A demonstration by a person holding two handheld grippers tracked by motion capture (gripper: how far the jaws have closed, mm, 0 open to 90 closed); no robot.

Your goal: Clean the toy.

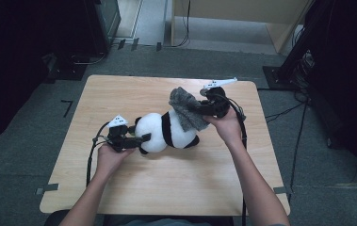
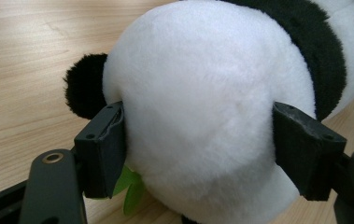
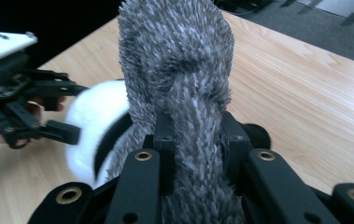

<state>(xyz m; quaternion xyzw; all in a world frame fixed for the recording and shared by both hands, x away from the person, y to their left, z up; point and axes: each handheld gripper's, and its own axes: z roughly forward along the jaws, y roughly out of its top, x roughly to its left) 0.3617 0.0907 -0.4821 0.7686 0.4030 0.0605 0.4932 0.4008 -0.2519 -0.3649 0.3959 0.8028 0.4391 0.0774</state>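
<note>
While left claw (image 1: 141, 139) grips panda (image 1: 166, 132), right claw (image 1: 199, 109) pinches cloth (image 1: 185, 113).

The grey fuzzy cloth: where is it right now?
In the high view the grey fuzzy cloth hangs pinched in the right gripper, right of table centre, draping onto the plush panda that the left gripper clamps at its other end.

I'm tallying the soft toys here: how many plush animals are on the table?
1: a plush panda lying mid-table, its head clamped in the left claw. None seem hidden.

A plush black-and-white panda (image 1: 166, 132) is lying mid-table, blocking passage there. Bare light wooden tabletop (image 1: 176, 183) is lying open along the near edge.
</note>
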